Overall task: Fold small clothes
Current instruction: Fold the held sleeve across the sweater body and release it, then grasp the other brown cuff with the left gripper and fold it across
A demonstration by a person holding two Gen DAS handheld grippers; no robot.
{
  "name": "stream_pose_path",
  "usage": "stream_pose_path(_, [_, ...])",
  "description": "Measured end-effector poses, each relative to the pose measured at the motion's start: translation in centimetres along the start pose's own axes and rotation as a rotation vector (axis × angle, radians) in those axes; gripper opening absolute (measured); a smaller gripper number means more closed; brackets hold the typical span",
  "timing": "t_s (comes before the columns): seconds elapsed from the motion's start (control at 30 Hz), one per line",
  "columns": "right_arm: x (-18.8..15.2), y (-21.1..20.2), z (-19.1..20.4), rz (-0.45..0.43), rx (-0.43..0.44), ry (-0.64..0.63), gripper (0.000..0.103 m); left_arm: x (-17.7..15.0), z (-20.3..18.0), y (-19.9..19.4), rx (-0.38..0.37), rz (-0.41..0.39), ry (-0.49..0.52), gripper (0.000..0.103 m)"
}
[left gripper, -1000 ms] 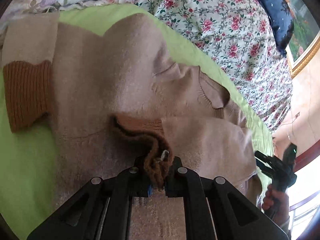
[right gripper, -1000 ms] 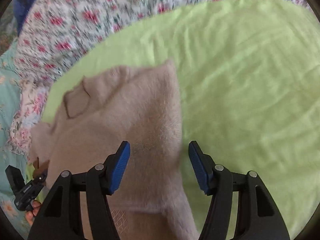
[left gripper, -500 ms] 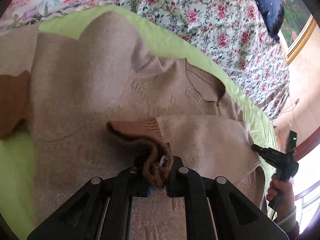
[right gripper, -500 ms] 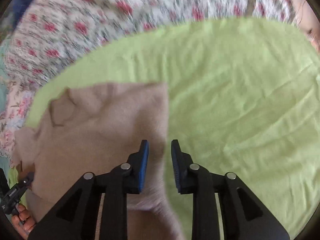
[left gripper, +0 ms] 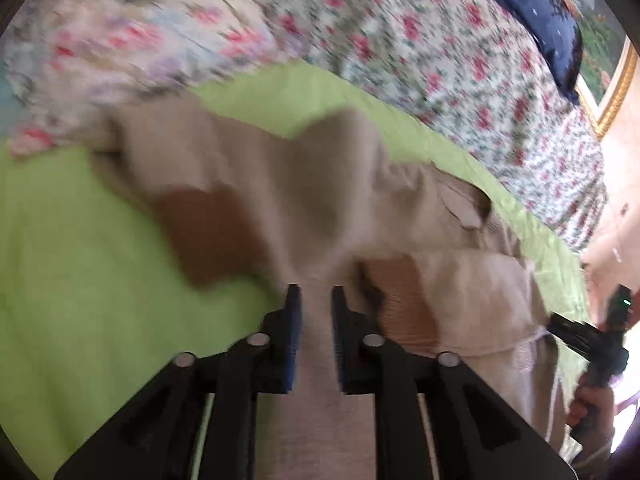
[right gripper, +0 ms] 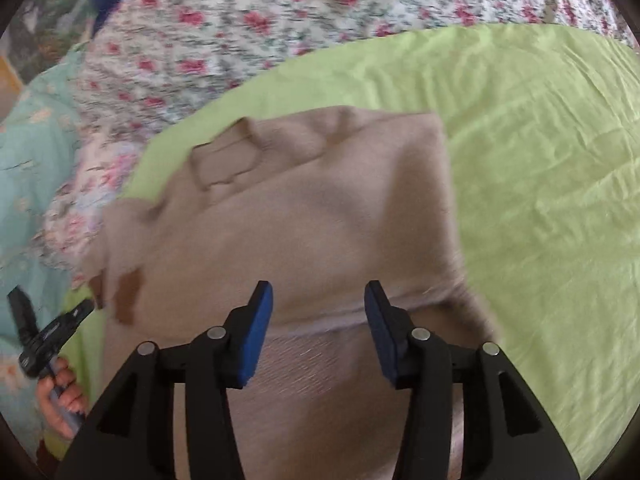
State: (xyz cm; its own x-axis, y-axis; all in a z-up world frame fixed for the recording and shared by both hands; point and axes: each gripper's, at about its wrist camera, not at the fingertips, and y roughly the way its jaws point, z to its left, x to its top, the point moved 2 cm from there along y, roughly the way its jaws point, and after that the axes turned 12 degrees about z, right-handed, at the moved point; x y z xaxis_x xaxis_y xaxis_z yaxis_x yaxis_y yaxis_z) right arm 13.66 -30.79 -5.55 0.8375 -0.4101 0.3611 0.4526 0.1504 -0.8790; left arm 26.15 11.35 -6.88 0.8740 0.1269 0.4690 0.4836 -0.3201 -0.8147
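Note:
A small beige knit sweater (left gripper: 320, 184) with brown ribbed cuffs lies on a green sheet (left gripper: 80, 280). One sleeve is folded across the body, its brown cuff (left gripper: 400, 300) lying just right of my left gripper (left gripper: 314, 300). The other brown cuff (left gripper: 216, 236) lies at the left. My left gripper is slightly open and empty over the sweater. In the right wrist view, my right gripper (right gripper: 318, 296) is open and empty above the sweater (right gripper: 300, 220), near a folded edge. The view is blurred by motion.
The green sheet (right gripper: 540, 160) lies on a floral bedspread (right gripper: 240, 20). A dark blue pillow (left gripper: 540, 12) is at the far right. The other gripper and hand show at each view's edge, the right one (left gripper: 592, 344) and the left one (right gripper: 44, 336).
My left gripper has let go of the brown cuff, which now lies on the sweater body, and has drawn back. My right gripper has opened after closing half a second ago.

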Motion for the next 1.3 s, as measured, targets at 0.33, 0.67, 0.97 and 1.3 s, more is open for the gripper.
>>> stream_pose_path(0.33, [-3.6,2.8,3.4,0.091,0.062,-0.027,0.052,4.6,3.7,1.6,0.134,0.033,-0.051,0.063])
stream_pose_path(0.67, [-4.0,1.6,4.0,0.063,0.058,-0.038,0.052,4.5,3.9,-0.9,0.055,-0.049,-0.048,0.013])
stream_pose_path(0.97, [-4.7,-0.9,2.9,0.014,0.081,-0.016,0.052,2.0,-8.2,-5.0,-0.187,-0.091,0.117,0.013])
stream_pose_path(1.3, [-5.2,-3.2,-2.8,-0.033,0.05,0.101,0.052,-2.6,-24.4,3.6,-0.344,0.096,0.324,0.013])
